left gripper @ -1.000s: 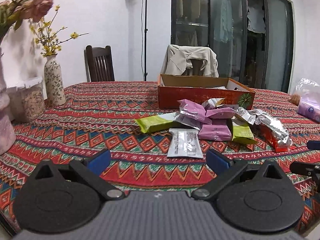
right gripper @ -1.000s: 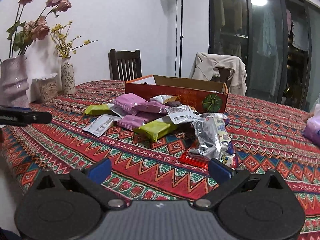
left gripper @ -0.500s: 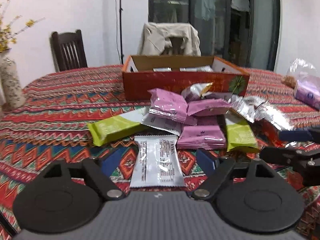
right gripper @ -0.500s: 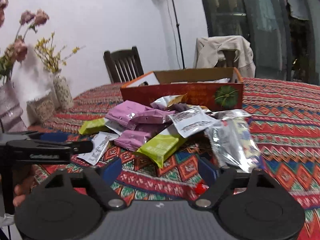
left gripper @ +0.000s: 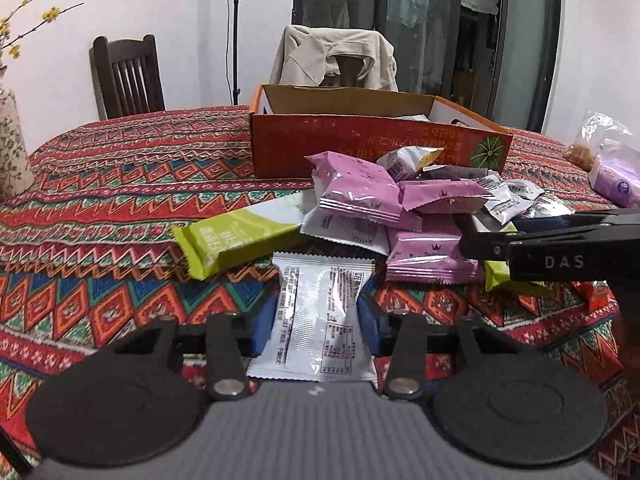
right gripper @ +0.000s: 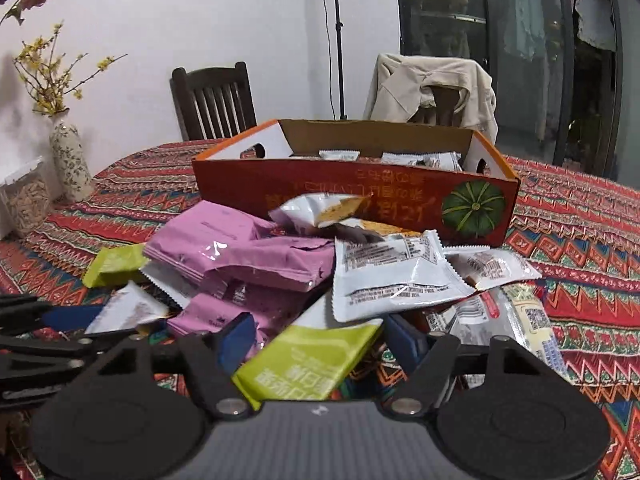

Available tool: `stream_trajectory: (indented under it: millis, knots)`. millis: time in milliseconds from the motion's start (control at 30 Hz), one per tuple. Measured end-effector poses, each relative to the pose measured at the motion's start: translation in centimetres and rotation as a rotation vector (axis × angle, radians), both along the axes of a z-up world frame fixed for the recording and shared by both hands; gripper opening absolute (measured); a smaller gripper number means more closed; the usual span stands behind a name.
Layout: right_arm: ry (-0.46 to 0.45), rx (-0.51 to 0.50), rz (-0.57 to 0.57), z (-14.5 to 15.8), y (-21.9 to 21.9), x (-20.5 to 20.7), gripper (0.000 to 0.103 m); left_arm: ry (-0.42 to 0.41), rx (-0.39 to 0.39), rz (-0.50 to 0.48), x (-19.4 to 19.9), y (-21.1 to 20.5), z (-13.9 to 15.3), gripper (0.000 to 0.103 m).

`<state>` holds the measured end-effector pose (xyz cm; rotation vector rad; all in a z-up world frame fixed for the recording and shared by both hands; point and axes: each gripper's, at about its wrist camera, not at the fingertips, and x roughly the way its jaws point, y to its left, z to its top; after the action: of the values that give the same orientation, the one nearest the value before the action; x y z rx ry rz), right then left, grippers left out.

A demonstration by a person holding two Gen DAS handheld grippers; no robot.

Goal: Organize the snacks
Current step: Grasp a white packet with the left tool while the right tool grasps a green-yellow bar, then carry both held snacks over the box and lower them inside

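Observation:
A heap of snack packets lies on the patterned tablecloth in front of an open orange cardboard box (left gripper: 360, 148) (right gripper: 320, 188) that holds a few packets. My left gripper (left gripper: 314, 324) straddles a flat white packet (left gripper: 320, 312); its jaws are closing, with the blue pads at the packet's two long edges. My right gripper (right gripper: 320, 340) is closing around the near end of a green packet (right gripper: 312, 356), with its pads just beside it. Purple packets (right gripper: 240, 248) fill the middle of the heap. Each gripper shows in the other's view: the right (left gripper: 492, 236), the left (right gripper: 116, 324).
A long green bar (left gripper: 240, 240) lies left of the heap, and a silver packet (right gripper: 520, 320) lies on its right. A flowered vase (right gripper: 68, 160) and a clear jar (right gripper: 24, 200) stand far left. A plastic bag (left gripper: 612, 160) sits far right. Two chairs stand behind the table.
Both grippers have moved in over the heap and narrowed their jaws. The left now has the white packet between its fingers, and the right the green one.

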<state>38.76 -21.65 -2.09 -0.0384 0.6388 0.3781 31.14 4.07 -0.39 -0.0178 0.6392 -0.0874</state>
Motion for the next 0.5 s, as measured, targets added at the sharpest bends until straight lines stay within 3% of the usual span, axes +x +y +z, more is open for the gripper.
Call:
stream_trajectory:
  millis: [300,400,500]
  knots:
    - [0.032,-0.033,0.035,0.0,-1.9,-2.9,0.045,-0.002,-0.032,0.035,-3.8,0.5,0.5,0.042]
    - [0.039,-0.111,0.073,0.7,-2.3,-5.4,0.043,-0.014,-0.031,0.024,-5.1,0.2,1.0,0.042]
    - [0.060,-0.110,0.090,0.9,-2.9,-7.2,0.044,-0.005,-0.037,0.028,-4.9,0.0,0.9,0.043]
